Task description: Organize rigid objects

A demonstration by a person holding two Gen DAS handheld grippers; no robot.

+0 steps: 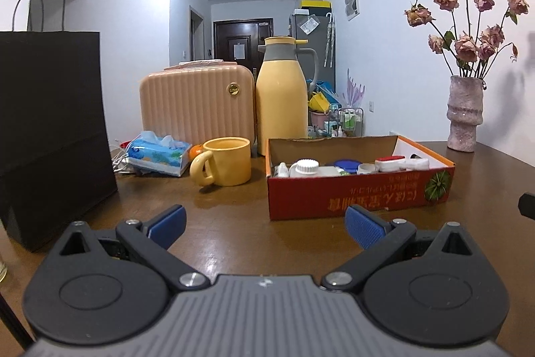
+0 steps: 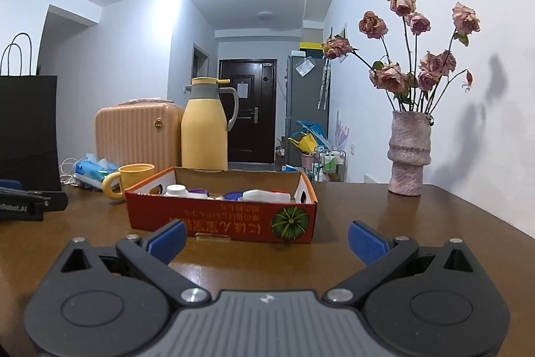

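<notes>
A shallow red cardboard box [image 1: 361, 196] sits on the brown table [image 1: 234, 233], holding several small bottles and jars, among them a white-capped bottle [image 1: 303, 168] and a blue lid [image 1: 346, 164]. It also shows in the right wrist view [image 2: 214, 216] with the white-capped bottle [image 2: 176, 190]. My left gripper [image 1: 265, 226] is open and empty, low over the table in front of the box. My right gripper [image 2: 266, 240] is open and empty, just in front of the box. The left gripper's body [image 2: 30, 201] shows at the left edge of the right wrist view.
A yellow mug [image 1: 227, 161], a tissue pack [image 1: 157, 153], a yellow thermos jug [image 1: 282, 96] and a peach case [image 1: 197, 102] stand behind. A black paper bag [image 1: 50, 129] is at the left. A pink vase of dried roses [image 1: 464, 112] stands at the right.
</notes>
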